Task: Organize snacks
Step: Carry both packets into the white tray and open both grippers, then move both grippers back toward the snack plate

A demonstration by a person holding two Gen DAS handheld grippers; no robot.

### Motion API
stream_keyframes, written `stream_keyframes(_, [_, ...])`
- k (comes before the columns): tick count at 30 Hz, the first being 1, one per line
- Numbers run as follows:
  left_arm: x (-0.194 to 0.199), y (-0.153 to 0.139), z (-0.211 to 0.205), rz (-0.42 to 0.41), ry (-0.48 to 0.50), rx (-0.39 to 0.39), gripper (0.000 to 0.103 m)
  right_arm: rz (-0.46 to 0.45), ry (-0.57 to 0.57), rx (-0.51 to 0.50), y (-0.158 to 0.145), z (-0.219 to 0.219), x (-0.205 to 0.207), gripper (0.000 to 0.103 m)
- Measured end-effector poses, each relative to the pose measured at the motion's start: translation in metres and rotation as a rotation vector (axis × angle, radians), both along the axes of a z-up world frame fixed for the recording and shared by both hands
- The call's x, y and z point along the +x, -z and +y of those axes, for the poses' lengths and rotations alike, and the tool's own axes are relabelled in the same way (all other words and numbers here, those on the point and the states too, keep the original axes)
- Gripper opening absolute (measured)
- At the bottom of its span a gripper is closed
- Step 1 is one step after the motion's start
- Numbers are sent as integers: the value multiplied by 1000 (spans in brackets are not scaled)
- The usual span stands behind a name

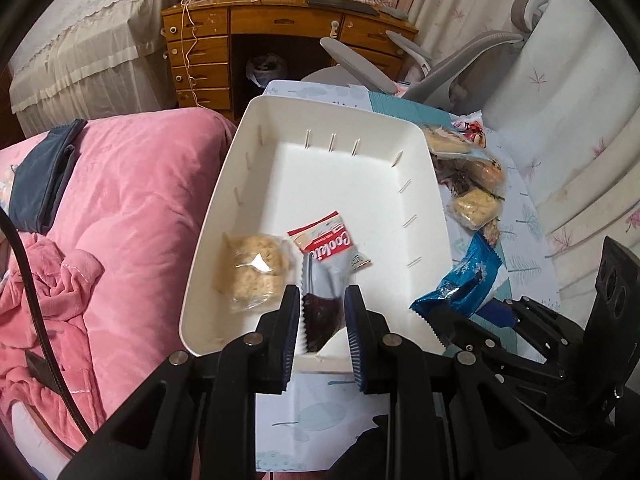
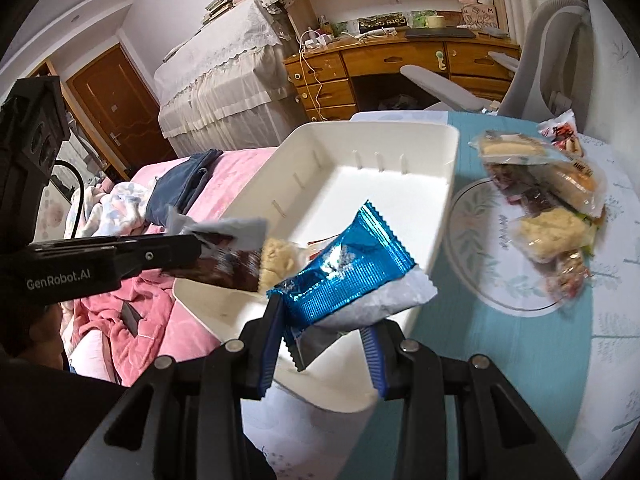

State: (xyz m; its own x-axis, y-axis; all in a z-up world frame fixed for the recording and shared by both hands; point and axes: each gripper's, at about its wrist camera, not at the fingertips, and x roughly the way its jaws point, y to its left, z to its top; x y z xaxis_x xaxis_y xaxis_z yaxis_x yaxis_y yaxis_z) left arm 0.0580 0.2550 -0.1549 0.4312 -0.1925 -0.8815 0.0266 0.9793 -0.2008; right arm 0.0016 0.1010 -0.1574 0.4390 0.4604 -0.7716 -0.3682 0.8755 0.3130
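A white bin (image 1: pixel 240 148) (image 2: pixel 400 136) stands on the table. On its floor lie a pale rice-cake snack (image 1: pixel 256 276) (image 2: pixel 276 264) and a red-and-white cookie packet (image 1: pixel 328 240). My left gripper (image 1: pixel 323 300) (image 2: pixel 192 246) is over the bin's near end, shut on a dark brown cake in a grey wrapper (image 1: pixel 320 320) (image 2: pixel 228 264). My right gripper (image 2: pixel 322 316) (image 1: pixel 452 320) is shut on a shiny blue foil packet (image 2: pixel 344 272) (image 1: pixel 464 284), held over the bin's near right rim. More wrapped snacks (image 2: pixel 552 216) (image 1: pixel 476 188) are piled to the right of the bin.
The snack pile rests on a floral plate (image 2: pixel 472 248) on a teal-and-white tablecloth (image 2: pixel 500 340). A bed with a pink blanket (image 1: pixel 120 220) lies left of the bin. Behind are a wooden desk (image 1: pixel 280 20) and a grey office chair (image 1: pixel 460 68).
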Motion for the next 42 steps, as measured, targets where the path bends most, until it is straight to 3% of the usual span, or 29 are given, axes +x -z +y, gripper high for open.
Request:
stream_keyframes(2, [0, 2, 5, 4, 4, 0, 22, 6, 7, 5, 3, 6, -4, 38])
stream_keyframes(4, [0, 4, 7, 13, 7, 2, 40, 11, 13, 4, 4, 11, -8, 41])
stream_keyframes(6, [0, 6, 9, 19, 15, 3, 51, 15, 33, -6, 4, 11, -10, 51])
stream_keyframes(10, [2, 6, 6, 15, 44, 2, 55, 4, 82, -19, 1, 5, -16, 57])
stream_keyframes(21, [10, 1, -25, 5, 130, 8, 65, 4, 170, -41, -4, -18, -25, 58])
stream_keyframes(26, [15, 0, -55, 17, 190, 18, 72, 20, 225, -50, -5, -41, -32, 58])
stream_keyframes(42, [33, 9, -163, 92, 319, 37, 73, 96, 336, -59, 5, -135, -28, 58])
